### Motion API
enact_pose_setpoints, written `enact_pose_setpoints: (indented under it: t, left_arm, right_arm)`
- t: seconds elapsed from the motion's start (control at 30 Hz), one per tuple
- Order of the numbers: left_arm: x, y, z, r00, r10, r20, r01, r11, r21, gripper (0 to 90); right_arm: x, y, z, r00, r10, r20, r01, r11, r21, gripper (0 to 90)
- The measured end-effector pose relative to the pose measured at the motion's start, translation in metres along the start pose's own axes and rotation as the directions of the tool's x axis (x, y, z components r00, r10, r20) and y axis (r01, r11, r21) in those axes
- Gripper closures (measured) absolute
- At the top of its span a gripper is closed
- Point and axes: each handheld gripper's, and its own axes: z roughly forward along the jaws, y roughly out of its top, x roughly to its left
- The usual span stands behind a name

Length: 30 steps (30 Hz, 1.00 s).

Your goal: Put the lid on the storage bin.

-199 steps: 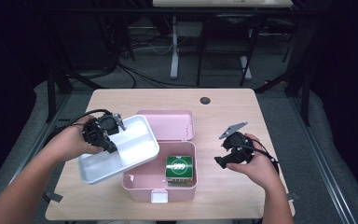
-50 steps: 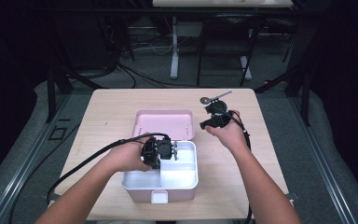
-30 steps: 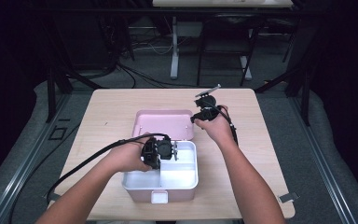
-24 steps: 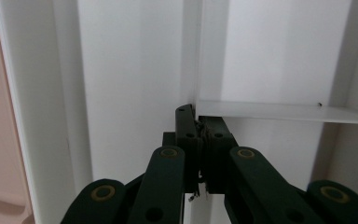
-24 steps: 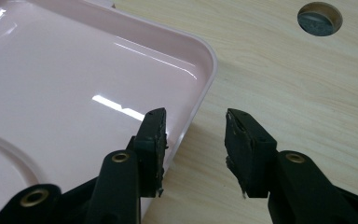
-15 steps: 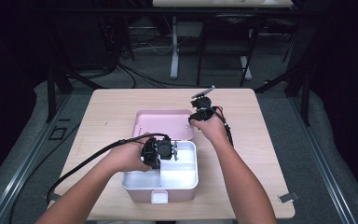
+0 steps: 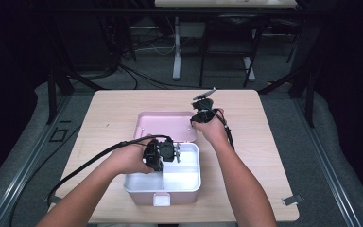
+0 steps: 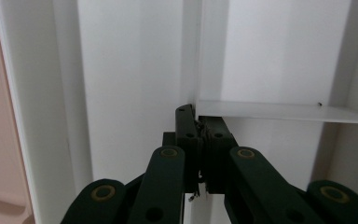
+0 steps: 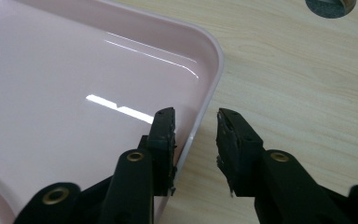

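Grippers at the pink box: left clamps the tray divider, right straddles the lid rim.

Our left gripper (image 8: 199,135) pinches the white tray (image 7: 184,178) divider (image 8: 279,111) ahead; our right gripper (image 9: 195,122), parted, brackets the pink lid (image 9: 74,79) edge above the tabletop (image 9: 298,84).

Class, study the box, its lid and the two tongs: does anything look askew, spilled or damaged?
Nothing stands out. The white tray sits level inside the pink box, the left tongs shut on its divider. The pink lid lies open and flat, its rim between the open right tongs. No spill or break shows.
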Motion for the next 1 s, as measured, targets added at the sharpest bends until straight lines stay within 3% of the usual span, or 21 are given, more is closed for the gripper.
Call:
enact_pose_setpoints:
  t: [0.1, 0.23, 0.73, 1.0]
  left_arm:
    - [-0.0003, 0.0, -0.0001, 1.0, 0.001, -0.001, -0.001, 1.0, 0.001, 87.5]
    - [-0.0002, 0.0, 0.0, 1.0, 0.001, 0.0, -0.001, 1.0, 0.0, 87.6]
    - [0.0001, 0.0, -0.0002, 1.0, 0.001, 0.002, -0.001, 1.0, 0.002, 87.6]
    - [0.0001, 0.0001, -0.0002, 1.0, 0.001, 0.001, -0.001, 1.0, 0.002, 87.6]
  right_arm:
    - [0.0013, 0.0003, 0.0011, 1.0, -0.004, -0.006, 0.004, 1.0, 0.007, 72.8]
    - [0.0012, 0.0007, 0.0015, 0.9994, 0.026, -0.022, -0.026, 1.0, 0.015, 75.7]
    - [-0.001, 0.002, 0.0011, 0.993, 0.112, -0.037, -0.11, 0.993, 0.04, 78.8]
    - [-0.0006, 0.0023, -0.001, 0.9908, 0.131, -0.035, -0.129, 0.991, 0.041, 80.1]
